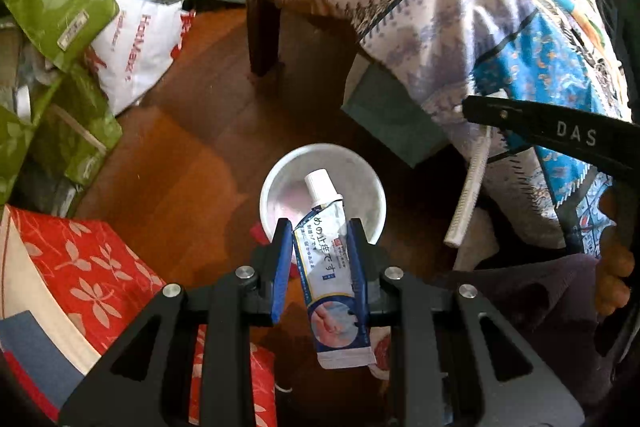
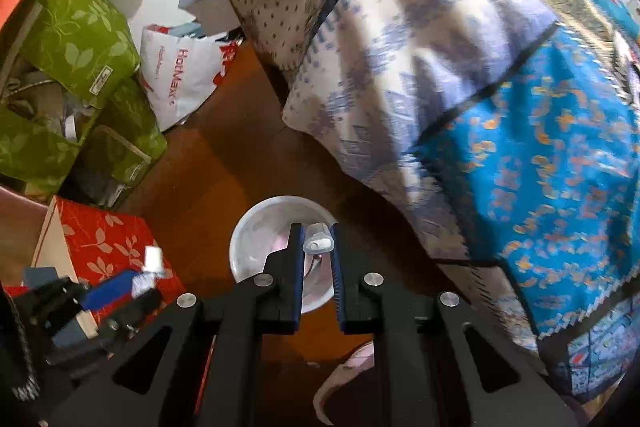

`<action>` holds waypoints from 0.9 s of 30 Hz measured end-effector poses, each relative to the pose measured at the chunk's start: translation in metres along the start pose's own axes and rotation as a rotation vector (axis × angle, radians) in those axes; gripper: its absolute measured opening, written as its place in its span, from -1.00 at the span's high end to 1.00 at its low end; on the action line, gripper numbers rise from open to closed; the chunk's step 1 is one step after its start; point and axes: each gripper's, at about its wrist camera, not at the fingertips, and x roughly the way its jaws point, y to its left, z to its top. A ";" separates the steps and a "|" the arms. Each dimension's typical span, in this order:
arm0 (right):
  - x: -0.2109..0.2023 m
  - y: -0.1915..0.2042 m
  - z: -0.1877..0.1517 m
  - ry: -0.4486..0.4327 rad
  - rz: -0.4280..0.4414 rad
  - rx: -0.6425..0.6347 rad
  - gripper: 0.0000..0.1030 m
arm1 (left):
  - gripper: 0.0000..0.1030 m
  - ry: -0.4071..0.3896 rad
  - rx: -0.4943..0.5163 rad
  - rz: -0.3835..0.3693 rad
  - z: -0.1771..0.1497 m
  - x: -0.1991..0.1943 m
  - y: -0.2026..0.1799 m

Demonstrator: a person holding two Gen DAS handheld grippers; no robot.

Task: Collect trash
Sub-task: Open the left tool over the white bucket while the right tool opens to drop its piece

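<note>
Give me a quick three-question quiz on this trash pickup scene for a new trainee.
1. True or false: the left gripper is shut on a tube.
2. What does the right gripper hold? A) a spoon B) a white straw-like stick C) nothing
3. Fill in: below both grippers, on the wooden floor, stands a white ____.

Key: 1 true; 2 B; 3 bowl.

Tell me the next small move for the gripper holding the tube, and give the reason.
Probably open the left gripper and let the tube drop. It is clamped between the blue pads, cap pointing down, right above the white bowl on the wooden floor, so a release should land it inside. The right gripper holds a small white piece over the same bowl.
</note>
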 end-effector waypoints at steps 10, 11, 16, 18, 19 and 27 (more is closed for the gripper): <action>0.029 0.007 0.008 0.133 0.110 -0.001 0.26 | 0.48 0.048 -0.017 -0.020 0.018 0.022 -0.002; 0.027 0.005 0.007 0.130 0.106 -0.004 0.26 | 0.48 0.052 -0.020 -0.025 0.021 0.024 -0.003; 0.013 -0.007 0.005 0.100 0.077 -0.009 0.26 | 0.32 0.076 -0.045 -0.048 0.034 0.034 -0.008; 0.007 -0.012 0.004 0.088 0.074 -0.009 0.26 | 0.23 0.078 -0.043 -0.040 0.038 0.036 -0.012; 0.004 -0.014 0.003 0.082 0.069 -0.010 0.26 | 0.23 0.074 -0.037 -0.034 0.039 0.035 -0.014; -0.025 -0.015 -0.009 0.028 0.045 -0.043 0.26 | 0.23 0.003 0.019 0.015 0.033 0.003 -0.031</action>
